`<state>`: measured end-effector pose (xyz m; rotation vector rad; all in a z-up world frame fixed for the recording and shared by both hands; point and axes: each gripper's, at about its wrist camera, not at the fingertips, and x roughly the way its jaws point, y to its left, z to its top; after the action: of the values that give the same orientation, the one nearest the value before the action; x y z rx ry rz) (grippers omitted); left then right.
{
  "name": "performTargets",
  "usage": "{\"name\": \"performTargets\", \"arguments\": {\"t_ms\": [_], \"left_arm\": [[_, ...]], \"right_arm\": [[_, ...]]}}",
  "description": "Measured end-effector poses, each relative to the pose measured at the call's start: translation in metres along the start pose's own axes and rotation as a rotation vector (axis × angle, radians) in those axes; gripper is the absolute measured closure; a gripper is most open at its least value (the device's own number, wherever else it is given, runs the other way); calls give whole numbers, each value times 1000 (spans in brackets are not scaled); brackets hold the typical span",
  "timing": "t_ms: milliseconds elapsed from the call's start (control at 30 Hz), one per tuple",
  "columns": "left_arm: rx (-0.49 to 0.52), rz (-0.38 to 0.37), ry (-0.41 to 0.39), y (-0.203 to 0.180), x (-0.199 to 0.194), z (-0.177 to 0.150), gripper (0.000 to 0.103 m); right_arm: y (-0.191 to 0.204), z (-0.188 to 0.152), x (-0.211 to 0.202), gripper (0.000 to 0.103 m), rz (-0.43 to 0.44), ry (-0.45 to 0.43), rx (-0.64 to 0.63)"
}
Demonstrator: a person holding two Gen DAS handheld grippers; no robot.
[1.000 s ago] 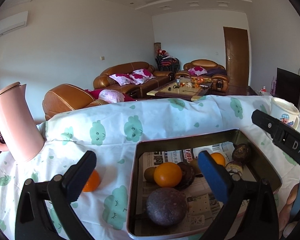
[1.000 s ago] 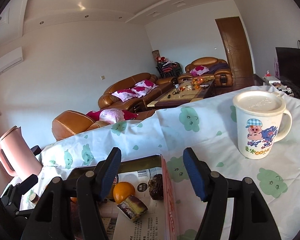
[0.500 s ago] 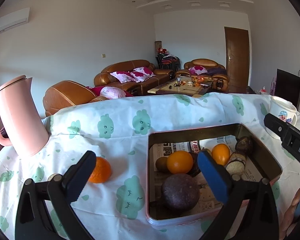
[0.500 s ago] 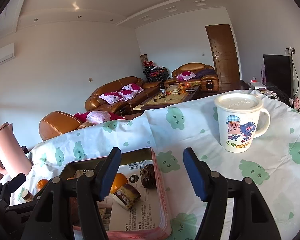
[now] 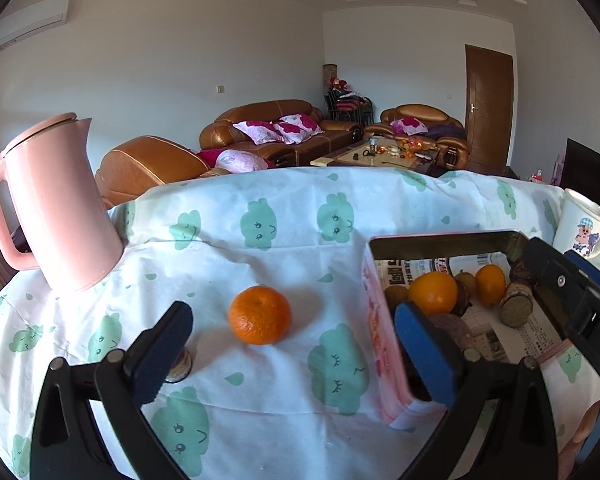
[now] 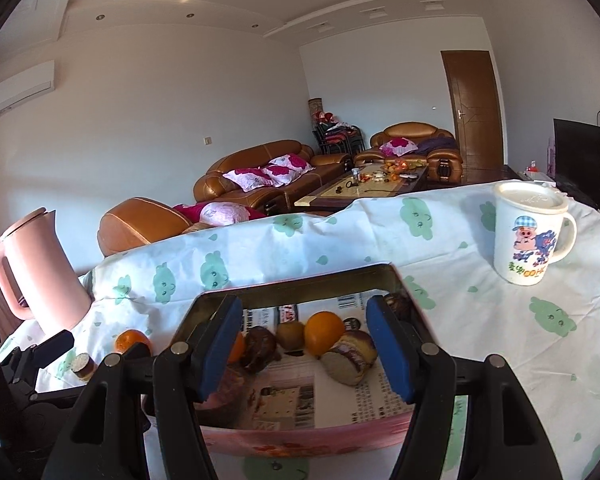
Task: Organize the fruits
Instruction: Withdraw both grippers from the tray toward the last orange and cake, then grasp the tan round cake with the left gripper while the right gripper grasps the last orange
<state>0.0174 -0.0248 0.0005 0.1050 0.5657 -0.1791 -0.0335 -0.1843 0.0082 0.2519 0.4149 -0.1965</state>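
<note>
Both jaws gape empty: left gripper (image 5: 292,344) near the round orange mandarin (image 5: 259,314), right gripper (image 6: 306,344) over the rectangular pink newspaper-lined tin (image 6: 300,446).

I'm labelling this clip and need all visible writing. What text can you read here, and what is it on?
"DA", cut off by the frame edge: white letters on the right gripper, as the left wrist view shows it.
"OOHC", partly guessed, after two unreadable characters: on the mug.
Newspaper lining the tin: print too small and blurred to read.
</note>
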Motion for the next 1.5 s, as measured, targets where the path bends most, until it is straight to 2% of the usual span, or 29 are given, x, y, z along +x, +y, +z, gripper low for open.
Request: {"name": "performTargets", "arguments": {"t_ms": [367, 633, 800, 867, 967, 1100, 1200, 1367, 1500], "left_arm": [[-65, 29, 46, 53, 11, -2, 0], [-140, 43, 109, 91, 26, -4, 0], [-88, 112, 127, 111, 32, -3, 0], [-94, 126, 142, 127, 35, -3, 0], [-155, 138, 168, 155, 40, -2, 0], [-215, 205, 174, 177, 41, -2, 0], [-216, 215, 173, 180, 40, -4, 0], [-176, 211, 170, 174, 40, -2, 0], [-142, 212, 160, 167, 40, 0, 0]], "right_arm": [[58, -9, 16, 37, 65, 34, -34], [97, -13, 31, 37, 94, 64, -57], [114, -15, 40, 37, 92, 84, -91], [120, -16, 46, 37, 94, 119, -117], [130, -19, 60, 37, 107, 188, -158], [151, -25, 82, 37, 153, 286, -220], [166, -31, 99, 37, 149, 356, -270], [184, -35, 109, 36, 135, 380, -361], [193, -46, 126, 37, 130, 485, -413]]}}
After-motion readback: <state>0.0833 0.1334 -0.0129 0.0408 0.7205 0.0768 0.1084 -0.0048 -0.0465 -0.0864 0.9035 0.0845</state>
